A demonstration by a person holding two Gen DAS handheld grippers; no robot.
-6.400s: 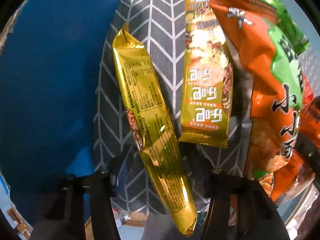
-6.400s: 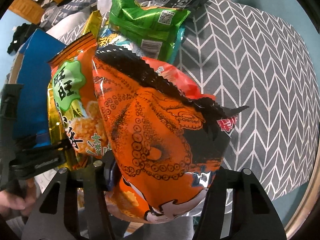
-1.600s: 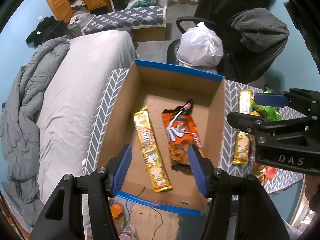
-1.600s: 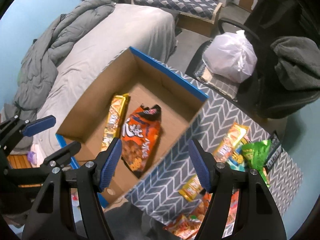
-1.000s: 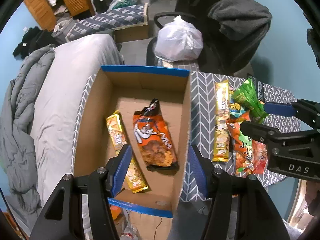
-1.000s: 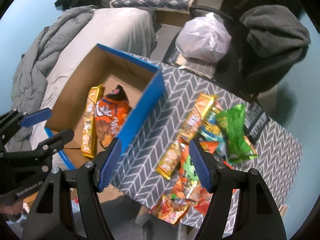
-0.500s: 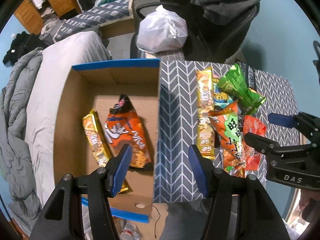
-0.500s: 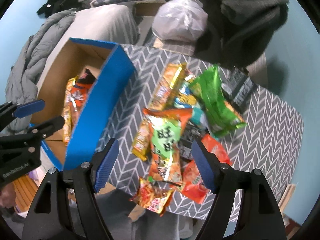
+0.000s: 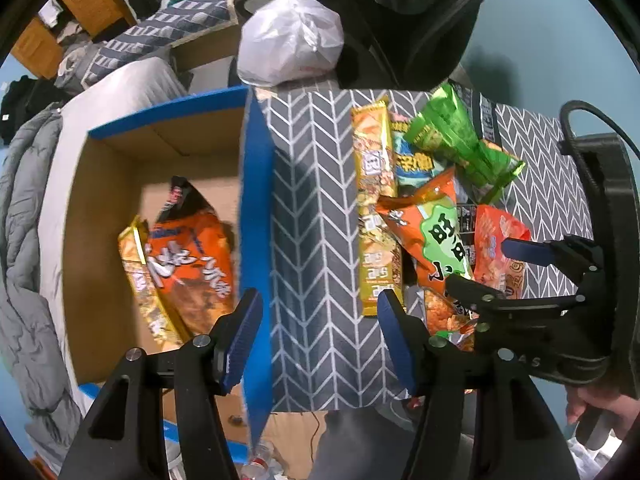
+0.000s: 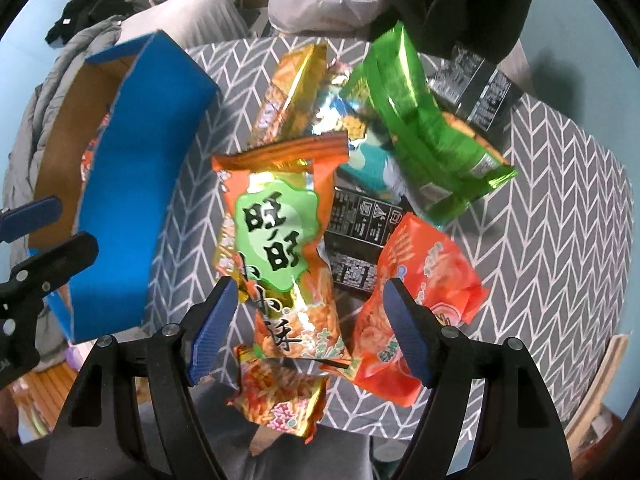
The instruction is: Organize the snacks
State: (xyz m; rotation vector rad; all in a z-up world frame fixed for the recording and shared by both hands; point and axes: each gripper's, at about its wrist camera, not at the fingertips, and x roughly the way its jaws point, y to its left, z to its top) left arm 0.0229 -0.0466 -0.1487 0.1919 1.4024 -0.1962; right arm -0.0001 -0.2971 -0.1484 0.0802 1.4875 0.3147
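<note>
Left tongs [image 9: 318, 324] apart, right tongs [image 10: 306, 322] apart, both empty; only left view shows orange bag [image 9: 190, 256] inside box [image 9: 256, 200].

Both tools hang side by side with nothing between their blue pads, the left gripper [image 9: 320, 336] spread wide and the right gripper [image 10: 308, 328] equally parted, a bare hand [image 9: 600, 410] grasping its handle.

grey worktop cloth [image 10: 560, 208] with a white chevron pattern. box [image 9: 256, 200] blue outside, plain brown card inside. orange bag with a green badge [image 10: 280, 240], black characters on it. bright green bag [image 10: 420, 132]. gold bar [image 9: 376, 208]. red-orange bag [image 10: 424, 296]. both claws black with blue pads [image 10: 208, 320].
</note>
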